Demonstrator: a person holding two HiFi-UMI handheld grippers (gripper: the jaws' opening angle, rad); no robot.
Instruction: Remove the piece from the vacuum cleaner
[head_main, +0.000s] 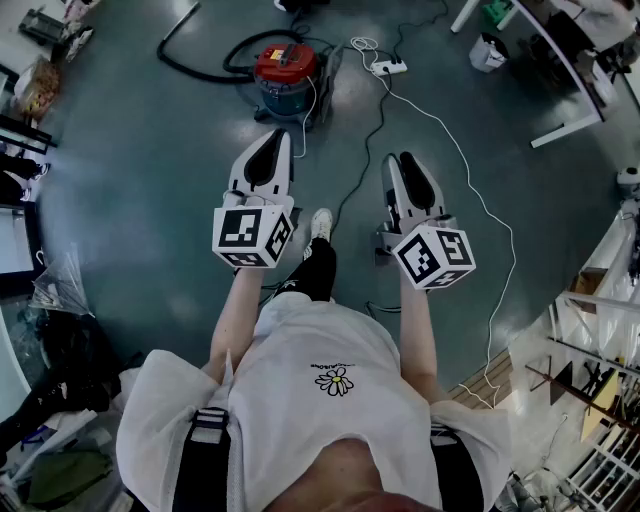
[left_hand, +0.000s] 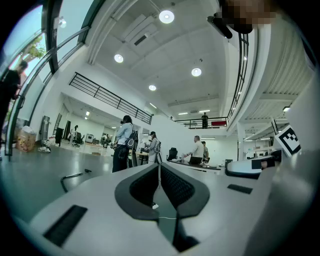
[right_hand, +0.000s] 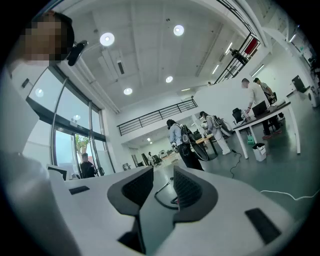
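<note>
We are holding the left gripper (head_main: 278, 140) with its jaws pressed together on nothing, while the right gripper (head_main: 402, 162) is standing with its jaws apart and empty. Both are hovering side by side over the floor (head_main: 130, 200), pointing far. The vacuum (head_main: 287, 75) is sitting on the floor beyond them, nearer the left gripper, its hose (head_main: 200, 74) curling left.
</note>
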